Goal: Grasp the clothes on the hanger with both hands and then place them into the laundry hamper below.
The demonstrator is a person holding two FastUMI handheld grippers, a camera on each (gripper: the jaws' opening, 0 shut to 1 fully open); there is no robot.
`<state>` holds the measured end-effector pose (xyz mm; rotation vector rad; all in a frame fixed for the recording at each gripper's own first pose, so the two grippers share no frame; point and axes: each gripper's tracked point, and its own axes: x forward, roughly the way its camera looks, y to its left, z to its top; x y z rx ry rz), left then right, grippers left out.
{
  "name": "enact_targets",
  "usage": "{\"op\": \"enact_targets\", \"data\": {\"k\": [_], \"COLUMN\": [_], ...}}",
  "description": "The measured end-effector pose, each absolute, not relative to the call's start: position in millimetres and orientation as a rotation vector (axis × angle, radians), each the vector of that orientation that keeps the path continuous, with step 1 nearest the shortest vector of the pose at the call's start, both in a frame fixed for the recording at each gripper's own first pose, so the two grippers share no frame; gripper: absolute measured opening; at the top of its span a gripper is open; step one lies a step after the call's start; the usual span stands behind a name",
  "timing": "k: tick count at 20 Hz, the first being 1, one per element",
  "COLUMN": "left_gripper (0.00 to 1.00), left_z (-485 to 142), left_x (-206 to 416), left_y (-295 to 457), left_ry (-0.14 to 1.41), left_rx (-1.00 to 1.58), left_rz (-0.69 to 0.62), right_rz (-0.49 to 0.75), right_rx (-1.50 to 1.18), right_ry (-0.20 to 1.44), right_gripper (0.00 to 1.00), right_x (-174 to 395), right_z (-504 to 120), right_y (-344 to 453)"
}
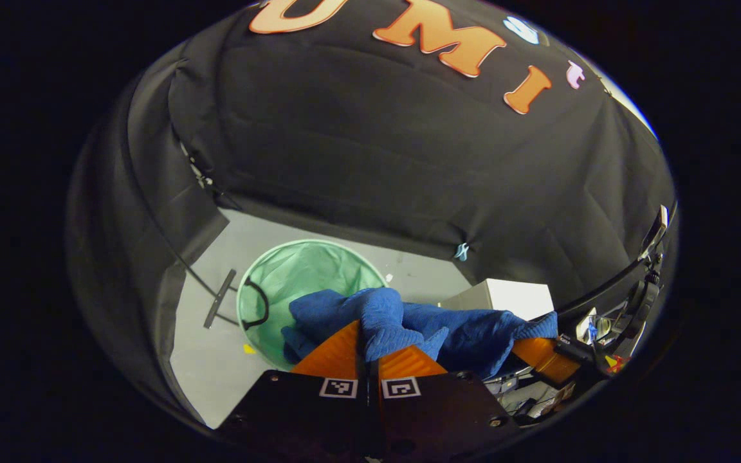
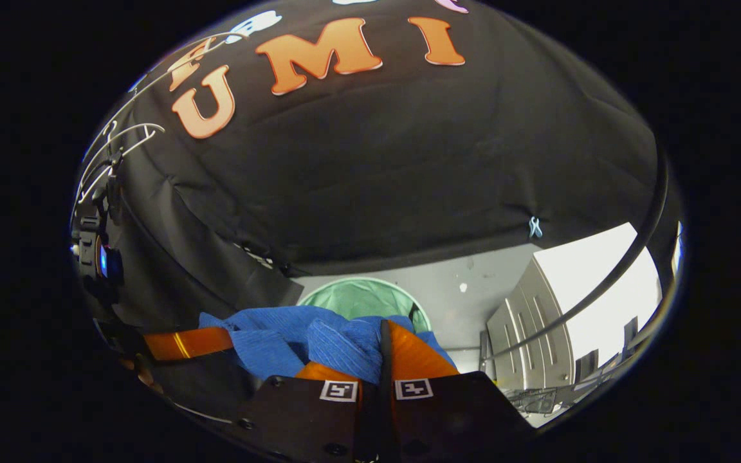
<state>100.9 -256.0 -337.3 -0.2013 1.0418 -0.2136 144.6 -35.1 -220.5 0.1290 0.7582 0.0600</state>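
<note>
Blue cloth (image 1: 409, 321) pinched in both left tool (image 1: 370, 360) and right tool (image 2: 383, 360), carried above green hamper (image 1: 306, 276) (hanger behind), still to be dropped in.

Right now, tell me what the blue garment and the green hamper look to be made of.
Blue garment: soft ribbed or waffle-textured fabric, matte; fine ridges show where it bunches, perhaps knit or towelling. Green hamper: thin, slightly sheer fabric or mesh, faintly glossy, wrinkled walls held by a stiff round rim, likely synthetic.
</note>
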Motion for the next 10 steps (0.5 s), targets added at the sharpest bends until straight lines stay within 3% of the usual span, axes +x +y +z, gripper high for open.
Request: {"op": "enact_targets", "data": {"k": [10], "left_gripper": [0.01], "left_z": [-363.4], "left_x": [83.2], "left_y": [-182.6], "left_ry": [1.180], "left_rx": [-0.115], "left_rz": [-0.115], "right_rz": [0.105], "right_rx": [0.056], "right_ry": [0.905], "right_gripper": [0.08], "right_x": [142.4], "right_z": [-270.1], "right_y": [15.6]}}
